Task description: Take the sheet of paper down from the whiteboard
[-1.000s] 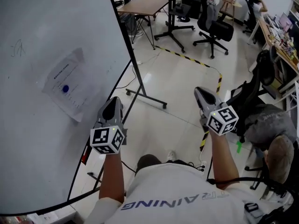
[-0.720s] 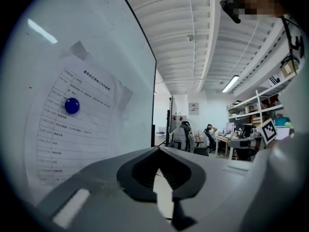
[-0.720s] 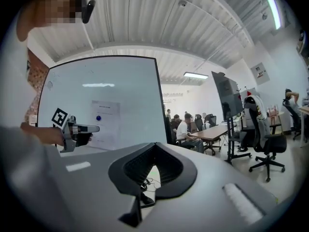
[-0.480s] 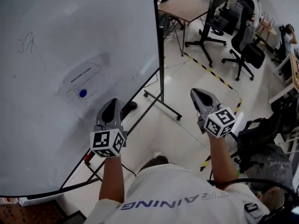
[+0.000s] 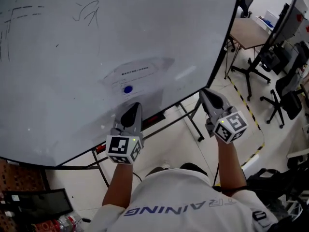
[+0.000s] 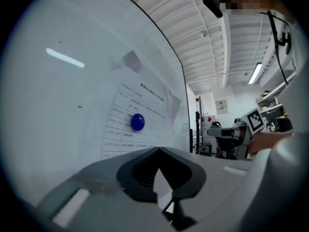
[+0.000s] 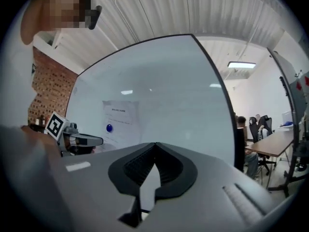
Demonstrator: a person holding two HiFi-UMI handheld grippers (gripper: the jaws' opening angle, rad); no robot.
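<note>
A printed sheet of paper (image 5: 137, 79) hangs on the whiteboard (image 5: 58, 71), pinned by a round blue magnet (image 5: 128, 89). My left gripper (image 5: 133, 106) is shut and empty, just below the sheet and a little short of the board. In the left gripper view the paper (image 6: 145, 105) and magnet (image 6: 137, 122) lie up and left of its tip (image 6: 158, 150). My right gripper (image 5: 205, 93) is shut and empty, near the board's lower right corner. In the right gripper view the paper (image 7: 119, 117) is far to the left of its tip (image 7: 155, 144).
The board stands on a black wheeled frame (image 5: 193, 120) with a red marker (image 5: 100, 149) on its tray. A desk (image 5: 248, 33), office chairs (image 5: 289, 93) and yellow-black floor tape (image 5: 251, 115) are at the right. A brick wall (image 7: 46, 91) is at the left. A seated person (image 7: 244, 137) is far right.
The view has swung to face the whiteboard. Both grippers have moved toward the board, the right one much further, from over the open floor to the board's corner. Both stayed shut.
</note>
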